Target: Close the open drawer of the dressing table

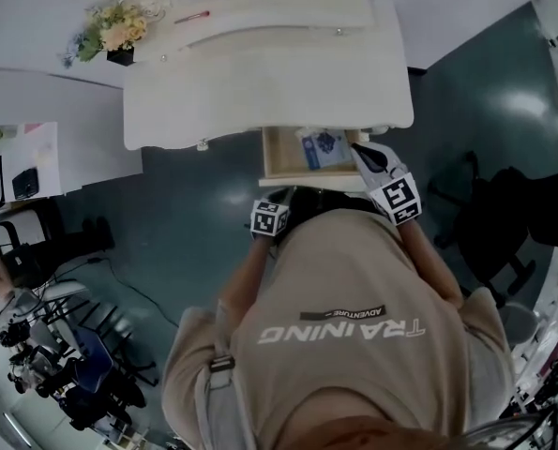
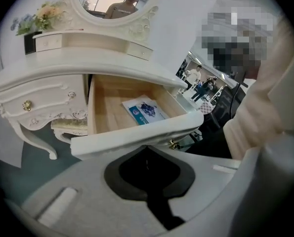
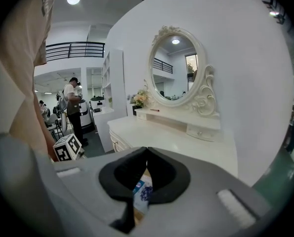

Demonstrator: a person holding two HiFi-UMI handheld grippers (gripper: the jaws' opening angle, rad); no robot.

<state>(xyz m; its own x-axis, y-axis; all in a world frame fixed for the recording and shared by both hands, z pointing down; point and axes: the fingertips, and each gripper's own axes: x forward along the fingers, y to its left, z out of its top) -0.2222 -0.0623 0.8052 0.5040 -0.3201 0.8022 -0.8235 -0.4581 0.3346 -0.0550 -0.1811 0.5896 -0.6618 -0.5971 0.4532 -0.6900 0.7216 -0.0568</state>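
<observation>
The white dressing table (image 1: 260, 92) has one drawer (image 1: 280, 154) pulled out toward me, with a blue-and-white packet (image 1: 325, 146) lying inside. My left gripper (image 1: 279, 195) is shut and empty, just in front of the drawer's front panel (image 2: 137, 132) near its left end. In the left gripper view the tips (image 2: 147, 146) meet right under that panel; whether they touch it I cannot tell. My right gripper (image 1: 357, 148) is also shut and empty, held over the drawer's right side. In the right gripper view the packet (image 3: 143, 194) shows below its closed tips (image 3: 147, 149).
A flower pot (image 1: 114, 28) and a red pen (image 1: 192, 16) sit on the table's upper shelf, under an oval mirror (image 3: 176, 68). A black chair (image 1: 504, 223) stands to the right and a white cabinet (image 1: 35, 157) to the left. People stand in the background (image 3: 72, 107).
</observation>
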